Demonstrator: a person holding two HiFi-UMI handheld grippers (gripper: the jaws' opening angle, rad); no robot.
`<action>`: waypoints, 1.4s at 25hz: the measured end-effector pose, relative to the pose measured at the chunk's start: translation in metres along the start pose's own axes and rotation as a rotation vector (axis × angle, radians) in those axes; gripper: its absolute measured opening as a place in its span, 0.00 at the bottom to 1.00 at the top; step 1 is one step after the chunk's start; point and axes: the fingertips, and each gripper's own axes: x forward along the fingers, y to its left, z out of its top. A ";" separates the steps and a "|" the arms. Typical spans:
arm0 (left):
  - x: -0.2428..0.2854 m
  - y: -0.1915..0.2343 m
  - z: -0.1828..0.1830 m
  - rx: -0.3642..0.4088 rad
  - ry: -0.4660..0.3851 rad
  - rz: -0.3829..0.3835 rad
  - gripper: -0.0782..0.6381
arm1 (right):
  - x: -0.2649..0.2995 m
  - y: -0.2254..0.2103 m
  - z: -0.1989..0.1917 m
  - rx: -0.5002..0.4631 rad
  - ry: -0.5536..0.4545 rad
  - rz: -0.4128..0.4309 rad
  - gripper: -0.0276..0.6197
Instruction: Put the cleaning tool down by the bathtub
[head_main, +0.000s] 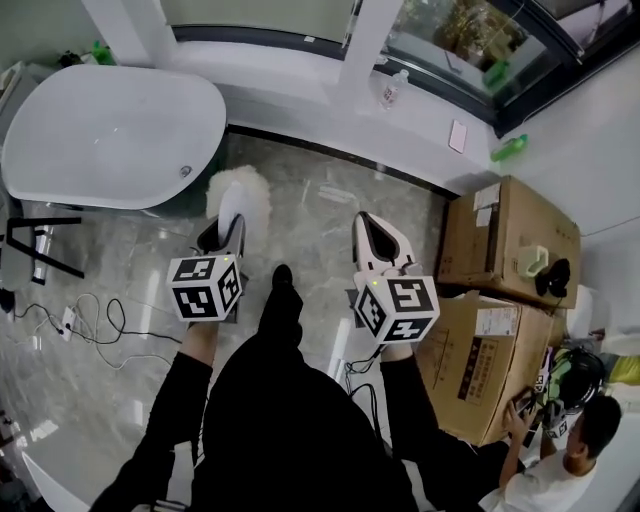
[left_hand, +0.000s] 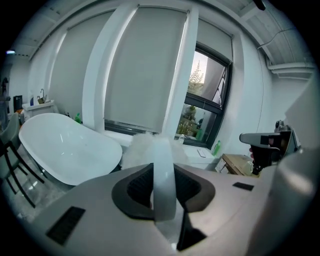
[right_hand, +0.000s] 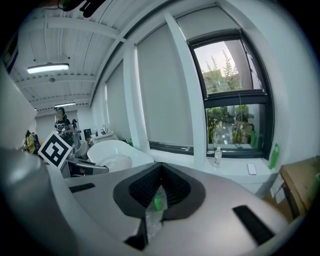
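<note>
The white bathtub (head_main: 110, 135) stands at the far left on the marble floor; the left gripper view shows the bathtub (left_hand: 65, 150) ahead to the left. My left gripper (head_main: 226, 235) is shut on the flat white handle (left_hand: 163, 175) of the cleaning tool. Its fluffy white head (head_main: 240, 188) sticks out past the jaws, just right of the tub's end and above the floor. My right gripper (head_main: 378, 240) is beside it at about the same height. Its jaws are shut on a scrap of clear crumpled plastic with a green bit (right_hand: 155, 210).
Two cardboard boxes (head_main: 510, 235) (head_main: 485, 360) stand at the right, with a seated person (head_main: 560, 470) beyond them. Cables (head_main: 100, 320) and a black stand (head_main: 40, 245) lie left of me. A clear bottle (head_main: 393, 90) and a green bottle (head_main: 510, 148) rest on the window sill.
</note>
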 end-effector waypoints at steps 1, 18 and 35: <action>0.010 0.004 0.000 -0.005 0.007 0.006 0.24 | 0.011 -0.004 0.003 -0.002 0.004 0.006 0.04; 0.166 0.048 -0.001 -0.055 0.111 0.046 0.24 | 0.184 -0.066 0.011 0.014 0.118 0.097 0.04; 0.369 0.056 -0.114 -0.054 0.163 0.074 0.24 | 0.320 -0.152 -0.112 0.006 0.179 0.180 0.04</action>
